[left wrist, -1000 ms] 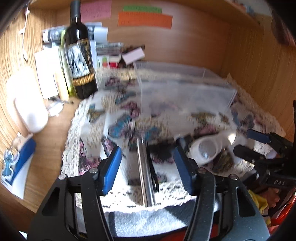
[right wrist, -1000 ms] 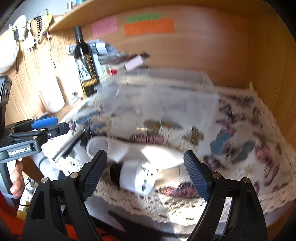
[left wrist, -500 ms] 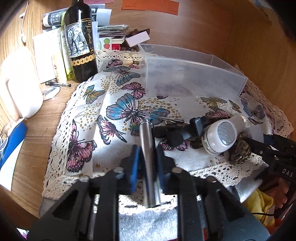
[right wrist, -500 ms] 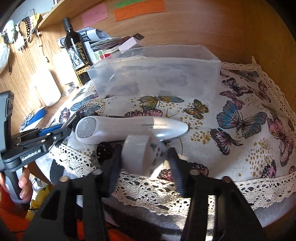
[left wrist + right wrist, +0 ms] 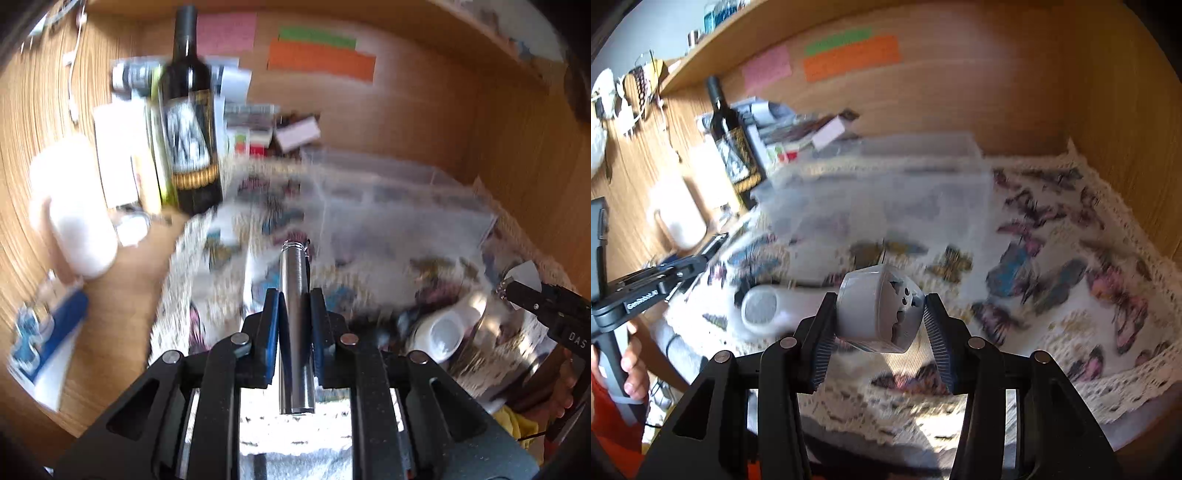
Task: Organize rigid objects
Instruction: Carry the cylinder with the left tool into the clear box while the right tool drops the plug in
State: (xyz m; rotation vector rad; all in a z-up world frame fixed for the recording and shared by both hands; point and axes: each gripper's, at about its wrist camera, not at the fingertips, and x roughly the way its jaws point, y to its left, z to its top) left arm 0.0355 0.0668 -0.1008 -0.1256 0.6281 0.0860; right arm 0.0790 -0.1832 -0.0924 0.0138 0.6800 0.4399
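Where cloth [image 5: 1052, 332] spreads, clear bin [image 5: 886, 195] beside bottle [image 5: 733, 147].

Bright sunlit frames, background motion-blurred, edges bent by fisheye distortion.

Plastic bin [image 5: 886, 192] on the tablecloth [image 5: 1071, 295], wine bottle [image 5: 733, 147] left of it, handheld device [image 5: 768, 310] before it.

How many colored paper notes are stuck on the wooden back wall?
3. A pink note sits left, just right of the wine bottle's neck. A green strip sits to its right, with a bigger orange strip right under it. More may be hidden outside the view.
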